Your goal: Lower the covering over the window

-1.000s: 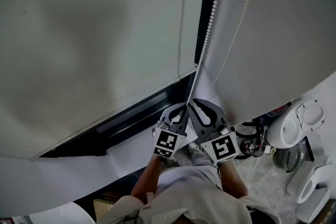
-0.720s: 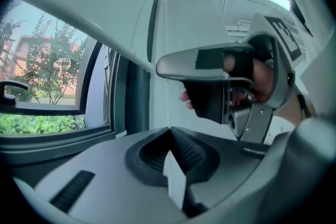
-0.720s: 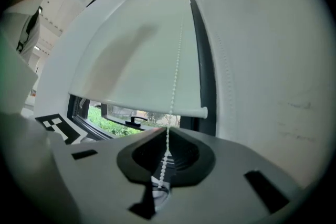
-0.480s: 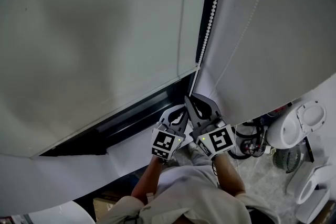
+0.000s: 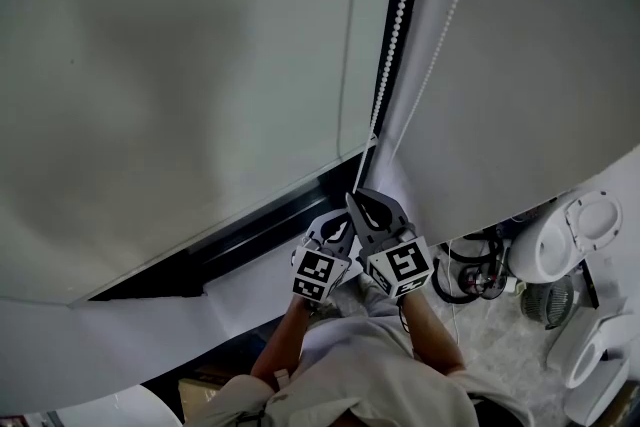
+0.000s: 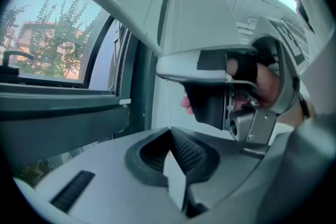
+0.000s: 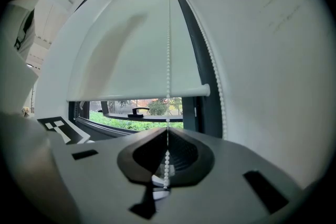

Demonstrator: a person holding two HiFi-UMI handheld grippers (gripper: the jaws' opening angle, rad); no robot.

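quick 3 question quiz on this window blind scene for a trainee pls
1. True or false: the roller blind fully covers the window.
2. What do the right tongs grip? A) bead chain B) window handle C) the blind's bottom bar
3. Fill in: in the right gripper view the chain shows as ____ strands.
Key: 1 false; 2 A; 3 two

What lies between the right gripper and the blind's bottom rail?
The bead chain, clamped in the right gripper, runs up past the rail; the right gripper view shows it.
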